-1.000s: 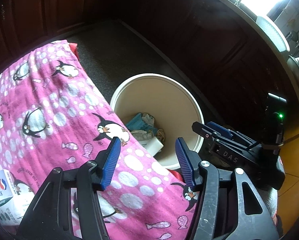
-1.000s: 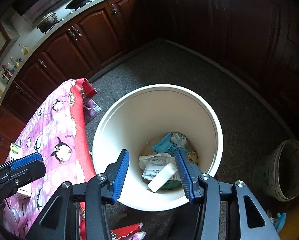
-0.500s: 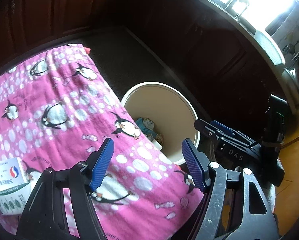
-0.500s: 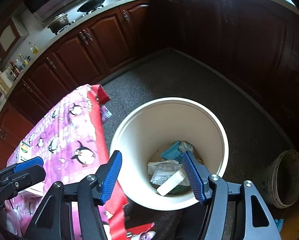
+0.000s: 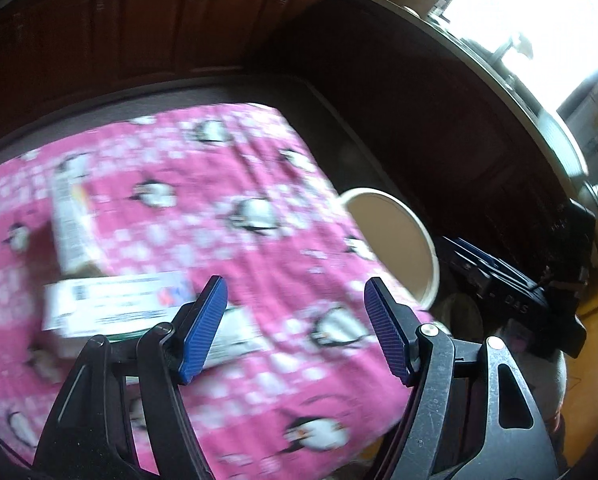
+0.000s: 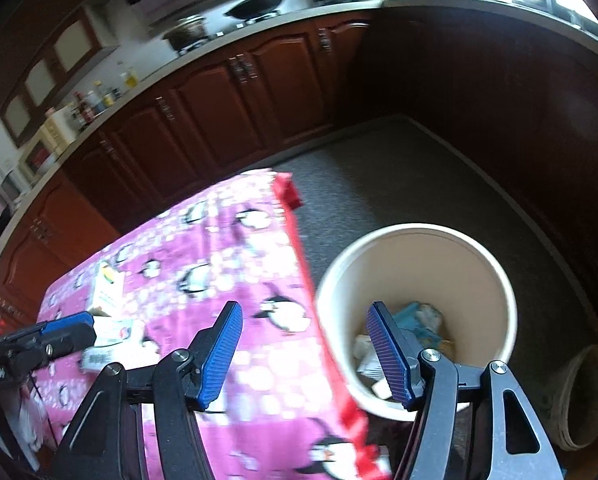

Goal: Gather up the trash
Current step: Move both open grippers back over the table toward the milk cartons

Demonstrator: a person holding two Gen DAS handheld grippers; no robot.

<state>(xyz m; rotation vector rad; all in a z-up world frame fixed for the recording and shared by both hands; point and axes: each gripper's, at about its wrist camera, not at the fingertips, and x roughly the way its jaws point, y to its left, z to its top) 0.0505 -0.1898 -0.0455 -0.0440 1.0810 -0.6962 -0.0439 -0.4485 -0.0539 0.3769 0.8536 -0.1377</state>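
- Writing: the far body of the right claw [image 5: 511, 300], seen from the left wrist at 3 o'clock, carries pale letters that look like "DAS"; print on the boxes is too blurred to read.
- A flat white box [image 5: 115, 304] with a barcode and a red-and-blue mark lies on the pink penguin cloth [image 5: 259, 240] covering the bench, at 9 o'clock of the left claw [image 5: 295, 324]; its near edge is hidden behind the claw's left blue pad.
- A taller white box [image 5: 73, 228] with a coloured stripe sits just beyond it at 10 o'clock, smeared by motion.
- The left claw stands wide with nothing between its blue pads [image 5: 203, 320].
- The right claw [image 6: 305, 354] is also wide and empty, over the bench edge.
- The white bin [image 6: 495, 280] stands on the grey floor at 3 o'clock of the bench; crumpled paper, a teal packet and a white block [image 6: 419, 320] lie in its bottom, partly hidden by the claw's right pad.
- From the left wrist only part of the bin's rim [image 5: 383, 196] shows past the cloth.
- Around: dark red cabinets [image 6: 227, 112], a wok [image 6: 259, 2] on the stove at 12 o'clock, bottles [image 6: 95, 100] at 10 o'clock, a dirty old pot [image 6: 583, 396] on the floor at 4 o'clock.
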